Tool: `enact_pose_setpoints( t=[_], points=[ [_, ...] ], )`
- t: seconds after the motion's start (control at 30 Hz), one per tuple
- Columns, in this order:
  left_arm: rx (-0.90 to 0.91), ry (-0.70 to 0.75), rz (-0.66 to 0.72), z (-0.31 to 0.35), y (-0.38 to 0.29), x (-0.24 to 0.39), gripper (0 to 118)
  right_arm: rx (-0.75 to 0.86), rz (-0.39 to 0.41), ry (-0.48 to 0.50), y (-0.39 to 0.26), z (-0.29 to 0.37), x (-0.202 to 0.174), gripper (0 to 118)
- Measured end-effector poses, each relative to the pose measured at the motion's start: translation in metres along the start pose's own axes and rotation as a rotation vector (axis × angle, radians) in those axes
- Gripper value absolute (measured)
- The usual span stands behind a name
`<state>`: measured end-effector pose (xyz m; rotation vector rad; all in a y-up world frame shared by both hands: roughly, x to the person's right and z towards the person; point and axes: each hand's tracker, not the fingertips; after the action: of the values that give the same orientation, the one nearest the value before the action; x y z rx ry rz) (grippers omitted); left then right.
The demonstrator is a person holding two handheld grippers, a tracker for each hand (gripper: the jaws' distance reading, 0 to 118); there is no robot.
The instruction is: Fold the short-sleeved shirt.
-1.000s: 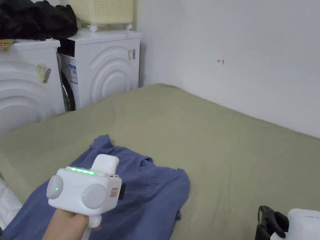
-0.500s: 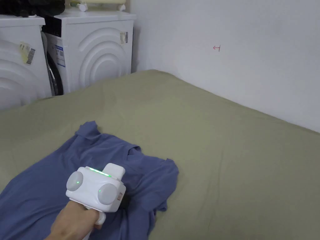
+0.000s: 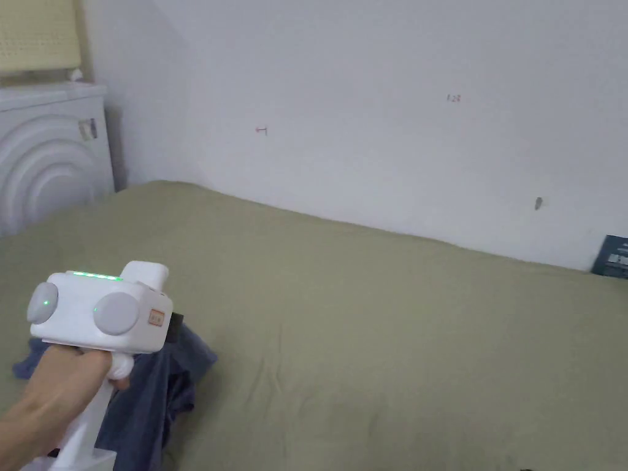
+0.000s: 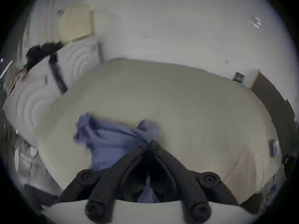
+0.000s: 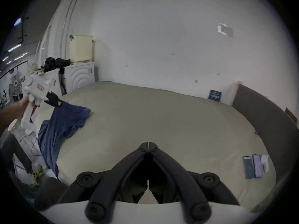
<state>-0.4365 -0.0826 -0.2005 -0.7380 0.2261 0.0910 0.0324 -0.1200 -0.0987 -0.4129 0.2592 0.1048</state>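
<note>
On the green bed, the blue shirt is bunched at the near left edge now, no longer spread flat as a second ago, so folding hasn't started. The left gripper is clamped on a pinch of it. The right gripper, jaws together, holds nothing. The shirt's lower half hangs off, hidden.

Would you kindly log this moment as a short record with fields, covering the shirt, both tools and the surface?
surface: olive-green bed
shirt: blue, bunched, at the bed's near left edge, part hanging over the side
left tool: jaws closed on a pinch of the shirt, lifting it
right tool: jaws closed, holding nothing, above bare bed
fold status: not yet folded
</note>
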Motion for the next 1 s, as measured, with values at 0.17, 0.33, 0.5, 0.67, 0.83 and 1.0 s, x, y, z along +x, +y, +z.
enact_pose_setpoints(
  t=[0.17, 0.33, 0.5, 0.67, 0.83, 1.0],
  points=[
    [0.081, -0.185, -0.129, 0.029, 0.037, 0.135, 0, 0.011, -0.026, -0.104, -0.008, 0.038, 0.045, 0],
    [0.085, -0.411, -0.212, 0.033, 0.045, 0.262, 0, 0.007, -0.066, -0.193, -0.014, 0.058, 0.083, 0],
    [0.005, -0.548, -0.232, -0.002, 0.013, 0.348, 0, -0.002, -0.117, -0.250, -0.021, 0.059, 0.106, 0],
    [-0.161, -0.541, -0.227, -0.080, -0.043, 0.385, 1, -0.048, -0.147, -0.254, -0.037, 0.035, 0.114, 0],
    [-0.254, -0.523, -0.230, -0.132, -0.076, 0.383, 1, -0.094, -0.159, -0.239, -0.044, 0.006, 0.118, 0],
    [-0.173, -0.540, -0.195, -0.124, -0.075, 0.347, 118, -0.104, -0.172, -0.224, -0.045, -0.003, 0.113, 0]
  ],
)
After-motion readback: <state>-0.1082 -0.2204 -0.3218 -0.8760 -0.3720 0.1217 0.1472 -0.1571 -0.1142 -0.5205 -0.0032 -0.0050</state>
